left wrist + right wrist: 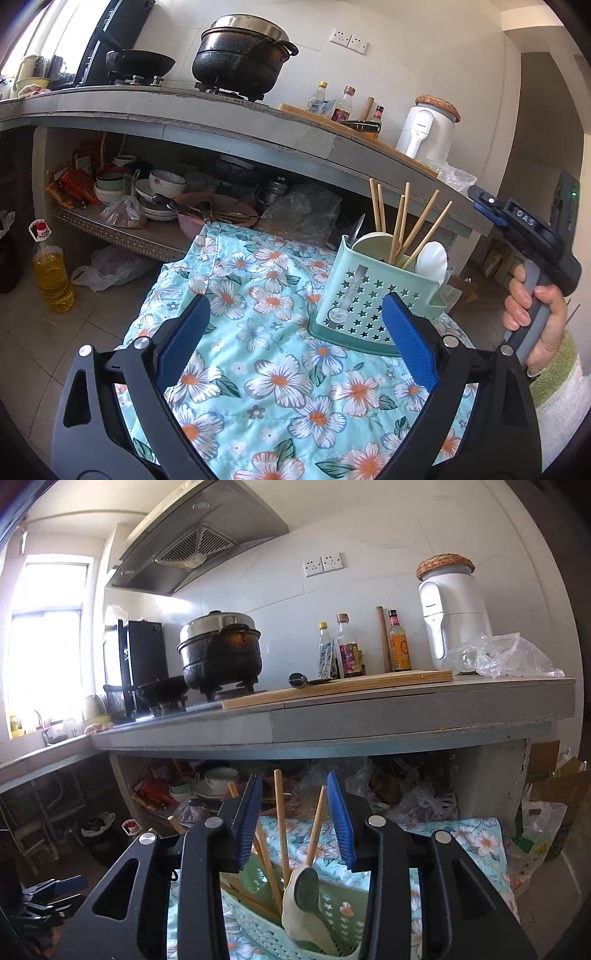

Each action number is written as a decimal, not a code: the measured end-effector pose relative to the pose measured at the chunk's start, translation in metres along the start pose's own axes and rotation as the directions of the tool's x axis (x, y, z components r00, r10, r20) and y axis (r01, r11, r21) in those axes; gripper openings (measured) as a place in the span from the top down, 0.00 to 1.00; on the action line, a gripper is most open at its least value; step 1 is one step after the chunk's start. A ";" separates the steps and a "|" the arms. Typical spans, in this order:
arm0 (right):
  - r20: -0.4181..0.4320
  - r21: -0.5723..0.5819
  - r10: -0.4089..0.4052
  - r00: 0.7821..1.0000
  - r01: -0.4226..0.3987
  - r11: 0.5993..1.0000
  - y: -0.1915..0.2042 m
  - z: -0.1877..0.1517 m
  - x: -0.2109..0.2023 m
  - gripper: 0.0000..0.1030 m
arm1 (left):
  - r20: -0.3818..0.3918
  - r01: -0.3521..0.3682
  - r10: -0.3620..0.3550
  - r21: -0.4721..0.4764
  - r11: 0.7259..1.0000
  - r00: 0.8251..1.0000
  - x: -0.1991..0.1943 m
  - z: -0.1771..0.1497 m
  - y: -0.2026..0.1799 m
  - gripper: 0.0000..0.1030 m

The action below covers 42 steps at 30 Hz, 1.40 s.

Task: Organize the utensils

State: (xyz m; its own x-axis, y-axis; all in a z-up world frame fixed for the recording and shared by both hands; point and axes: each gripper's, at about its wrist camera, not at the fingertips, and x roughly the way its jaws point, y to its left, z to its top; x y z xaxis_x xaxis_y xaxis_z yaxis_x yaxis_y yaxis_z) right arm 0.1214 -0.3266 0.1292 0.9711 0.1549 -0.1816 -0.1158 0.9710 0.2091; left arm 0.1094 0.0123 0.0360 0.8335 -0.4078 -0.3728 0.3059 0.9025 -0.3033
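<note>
Along the grey counter point(406, 716): a blackened pot point(220, 653) with a steel lid on the burner, a wok point(140, 61) beside it, then a chopping board point(343, 690) bearing sauce bottles point(349, 648) and a rolling pin point(383, 638) upright against the wall, a white appliance point(454, 620) capped with a woven mat, and a crumpled plastic bag point(506, 655) at the end. Above — a range hood point(199, 535) and two wall sockets point(324, 564). Below, on the shelf — stacked bowls point(162, 184), red packets point(72, 181) and bags, with an oil bottle point(51, 273) on the floor and a floral cloth point(280, 369) spread in front.
</note>
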 end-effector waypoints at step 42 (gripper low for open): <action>-0.350 -0.155 -0.518 0.780 0.497 0.854 0.031 -0.120 -0.042 0.06 | -0.112 -0.450 0.464 0.134 0.883 0.879 0.007 -0.011 -0.024 0.08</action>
State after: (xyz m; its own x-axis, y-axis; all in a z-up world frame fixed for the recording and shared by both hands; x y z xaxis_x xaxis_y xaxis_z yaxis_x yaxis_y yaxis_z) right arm 0.0522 -0.2817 0.0281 0.7447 -0.3184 -0.5866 0.3516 0.9342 -0.0607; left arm 0.1033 -0.0137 0.0311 0.8229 0.0452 -0.5664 -0.0431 0.9989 0.0170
